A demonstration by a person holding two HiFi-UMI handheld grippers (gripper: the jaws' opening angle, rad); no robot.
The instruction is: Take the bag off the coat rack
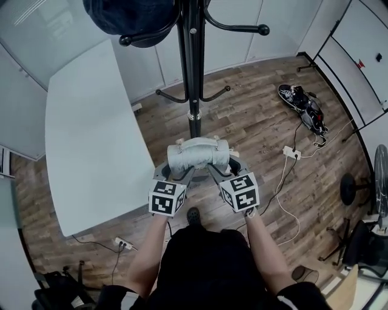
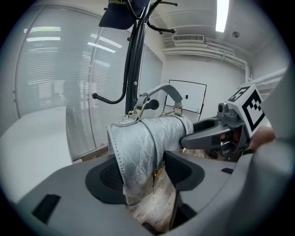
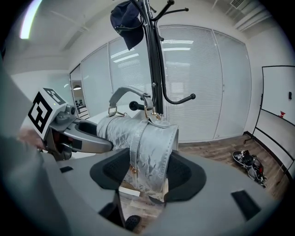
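The silver bag (image 1: 199, 154) was held level between the two grippers, close in front of the black pole of the coat rack (image 1: 193, 72) and above the wooden floor (image 1: 254, 121). The left gripper (image 1: 182, 172) was clamped on the bag's left end, and the right gripper (image 1: 219, 168) was clamped on its right end, with quilted fabric filling the gap between each pair of pads. The bag's handle (image 2: 168, 90) was seen arched upward, and the knobbed tip of a low hook (image 2: 152, 104) showed inside its arc; whether the handle rested on that hook could not be told. A dark blue cap (image 1: 130, 15) was hung on an upper hook. A white table (image 1: 91, 133) was seen to the left.
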